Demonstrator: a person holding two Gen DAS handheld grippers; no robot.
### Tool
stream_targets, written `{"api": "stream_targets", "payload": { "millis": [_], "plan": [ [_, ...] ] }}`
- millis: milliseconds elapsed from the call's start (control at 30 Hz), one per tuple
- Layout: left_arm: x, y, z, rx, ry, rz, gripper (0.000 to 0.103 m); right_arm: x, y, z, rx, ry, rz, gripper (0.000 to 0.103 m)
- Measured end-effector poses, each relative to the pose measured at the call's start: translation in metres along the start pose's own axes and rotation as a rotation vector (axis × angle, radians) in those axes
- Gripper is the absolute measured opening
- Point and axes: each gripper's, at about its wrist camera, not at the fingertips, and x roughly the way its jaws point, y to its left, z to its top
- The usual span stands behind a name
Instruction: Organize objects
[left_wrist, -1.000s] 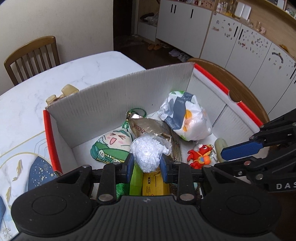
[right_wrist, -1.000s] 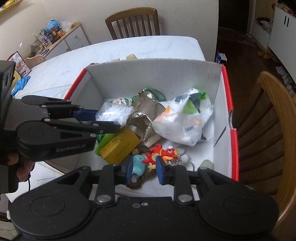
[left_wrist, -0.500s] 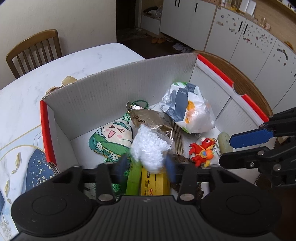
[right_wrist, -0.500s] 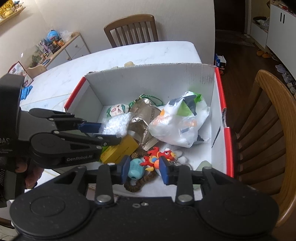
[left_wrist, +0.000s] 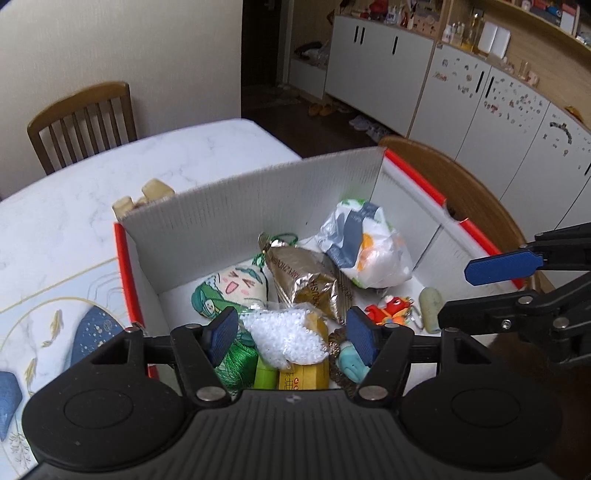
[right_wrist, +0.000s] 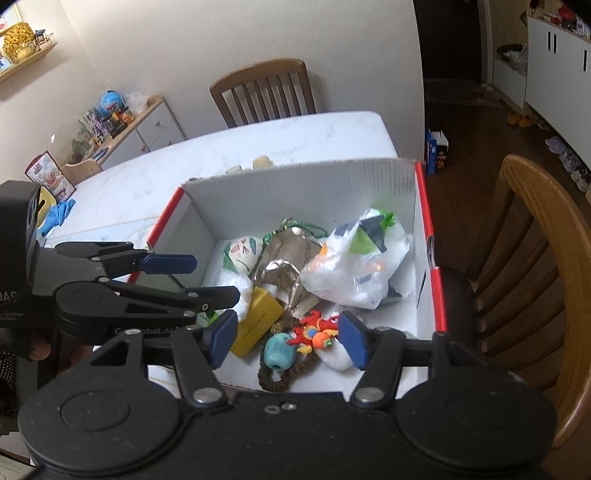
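Left gripper: jaws opening, hovering above the near end of the box; clear bag of white beads lies below and between them, not pressed by either pad. Right gripper: jaws opening, nothing clamped; red dragon-shaped rubber toy and teal round figurine lie under the gap, on the box floor.

Contents of the white corrugated box with red rim, near to far: yellow rectangular carton under the bead bag, braided brown cord ring, green-haired flat plush cushion, gold foil pouch, knotted white plastic bag with grey and orange print towards the far right corner. Box stands on the white marble-pattern bench; wooden slat-back chair beyond.

Step in hand, by judgement: release of items into the box, apparently complete for both hands. Next move: lift both grippers clear of the rim without snagging the bead bag, then seek any item left outside the box; two pale objects behind the far wall, identity unclear.
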Motion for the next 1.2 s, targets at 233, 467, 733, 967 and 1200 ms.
{"api": "stream_targets", "payload": {
  "millis": [233, 467, 733, 967, 1200],
  "plan": [
    [-0.037, 0.004, 0.001, 0.011, -0.084, -0.031, 0.065, -0.015, 0.016, 0.001, -0.014, -0.066, -0.017, 0.066],
    [-0.070, 0.017, 0.000, 0.007, -0.149, -0.037, 0.072, -0.026, 0.040, -0.001, -0.034, -0.138, -0.044, 0.072],
    [-0.099, 0.034, -0.007, 0.010, -0.190, -0.046, 0.081, -0.036, 0.065, -0.006, -0.020, -0.208, -0.063, 0.084],
    [-0.116, 0.046, -0.013, 0.016, -0.227, -0.065, 0.088, -0.044, 0.085, -0.013, -0.006, -0.268, -0.086, 0.095],
    [-0.126, 0.057, -0.022, 0.019, -0.249, -0.073, 0.101, -0.049, 0.100, -0.023, 0.021, -0.329, -0.110, 0.101]
  ]
}}
